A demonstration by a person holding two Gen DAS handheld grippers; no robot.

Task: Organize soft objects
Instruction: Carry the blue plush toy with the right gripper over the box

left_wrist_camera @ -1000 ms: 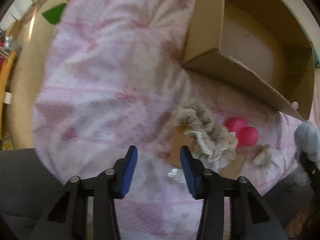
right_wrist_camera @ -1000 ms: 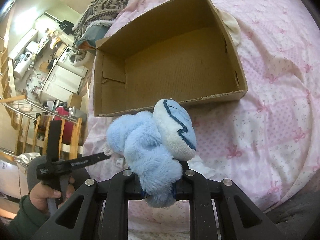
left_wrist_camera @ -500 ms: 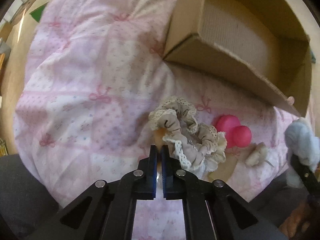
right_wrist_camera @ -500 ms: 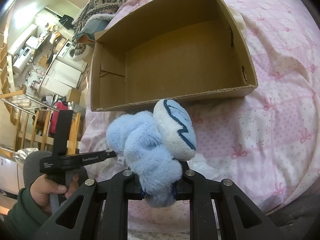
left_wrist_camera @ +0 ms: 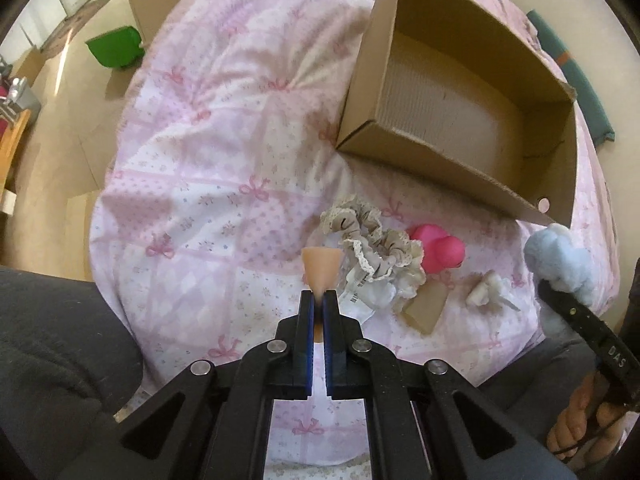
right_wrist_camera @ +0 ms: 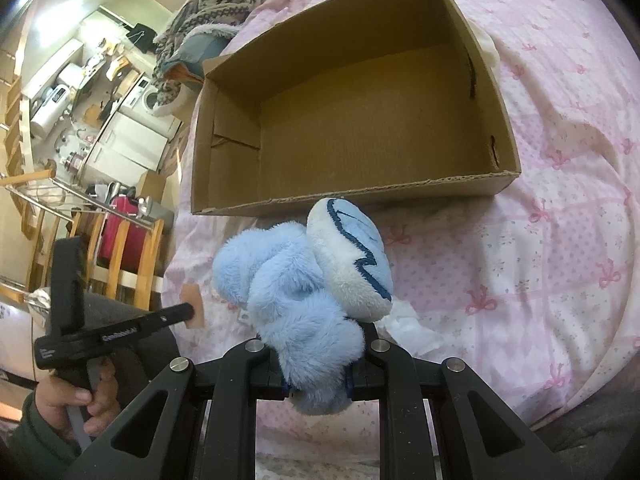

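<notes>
Both grippers are loaded for the empty cardboard box (right_wrist_camera: 360, 120) mid-bed: the left gripper (left_wrist_camera: 319, 300) pinches a peach sponge wedge (left_wrist_camera: 322, 266), the right gripper (right_wrist_camera: 316, 384) clamps the blue plush toy (right_wrist_camera: 304, 292).

Both pictures are bright and mostly sharp. Light glares white at the upper left of the right wrist view. The box (right_wrist_camera: 352, 120) is dark and shady inside. Edges bend round, with black corners.

The right tongs' (left_wrist_camera: 556, 292) black arm reads "DAS"; other printing is illegible.
</notes>
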